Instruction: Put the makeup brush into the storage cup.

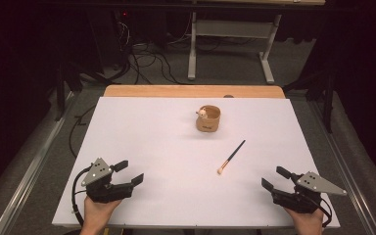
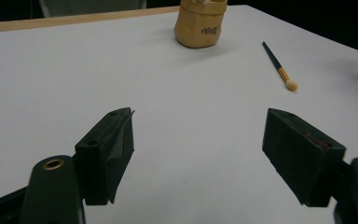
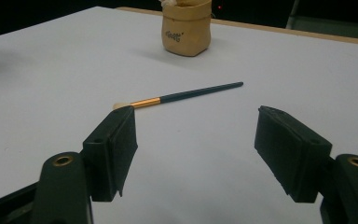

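Left tool (image 1: 129, 172) and right tool (image 1: 273, 177): I see both spread, empty, low over the worktop (image 1: 142, 142). Brush (image 1: 231, 157) lies nearer the right tool; pouch (image 1: 208, 118) stands beyond.

Both hands hold their tools low at the near edge of the surface (image 1: 142, 127), well apart. The left gripper (image 1: 129, 172) and the right gripper (image 1: 274, 178) each have jaws spread wide, gripping nothing.

Bright, even light on the white bench (image 1: 142, 147), the room beyond falling to black. Shadows faint and soft. Both gripper views slightly grainy, the near jaws a touch soft.
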### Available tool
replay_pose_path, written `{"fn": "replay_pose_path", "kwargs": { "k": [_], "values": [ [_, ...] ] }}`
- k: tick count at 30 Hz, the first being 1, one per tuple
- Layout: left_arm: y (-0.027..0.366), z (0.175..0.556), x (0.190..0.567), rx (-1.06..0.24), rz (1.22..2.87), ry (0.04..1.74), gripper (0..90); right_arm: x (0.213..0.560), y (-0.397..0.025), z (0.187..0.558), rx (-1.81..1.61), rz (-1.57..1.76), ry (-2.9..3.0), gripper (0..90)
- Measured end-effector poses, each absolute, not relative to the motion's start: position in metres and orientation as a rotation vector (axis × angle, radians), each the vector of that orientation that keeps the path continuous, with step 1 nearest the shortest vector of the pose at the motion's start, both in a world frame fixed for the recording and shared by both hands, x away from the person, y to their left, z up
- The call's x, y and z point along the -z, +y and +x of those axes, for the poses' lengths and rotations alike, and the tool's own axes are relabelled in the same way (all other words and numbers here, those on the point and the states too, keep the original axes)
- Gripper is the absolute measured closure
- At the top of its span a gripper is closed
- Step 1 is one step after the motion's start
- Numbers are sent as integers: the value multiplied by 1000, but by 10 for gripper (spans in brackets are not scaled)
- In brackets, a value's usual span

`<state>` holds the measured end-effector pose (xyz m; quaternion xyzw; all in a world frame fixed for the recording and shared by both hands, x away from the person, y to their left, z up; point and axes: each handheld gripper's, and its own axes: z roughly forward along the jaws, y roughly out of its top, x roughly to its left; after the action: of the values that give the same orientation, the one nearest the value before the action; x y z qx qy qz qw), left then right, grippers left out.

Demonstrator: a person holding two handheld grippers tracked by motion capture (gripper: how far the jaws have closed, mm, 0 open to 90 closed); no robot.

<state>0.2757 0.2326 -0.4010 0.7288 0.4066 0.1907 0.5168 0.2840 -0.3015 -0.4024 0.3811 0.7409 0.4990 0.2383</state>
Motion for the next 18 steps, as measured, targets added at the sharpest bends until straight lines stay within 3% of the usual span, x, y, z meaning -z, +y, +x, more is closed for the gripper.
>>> {"fn": "replay_pose_path", "kwargs": {
  "k": [18],
  "values": [
    [234,274,402,-450,1746,978,258,402,-300,286,-1361,1037,2046,315]
  ]
}}
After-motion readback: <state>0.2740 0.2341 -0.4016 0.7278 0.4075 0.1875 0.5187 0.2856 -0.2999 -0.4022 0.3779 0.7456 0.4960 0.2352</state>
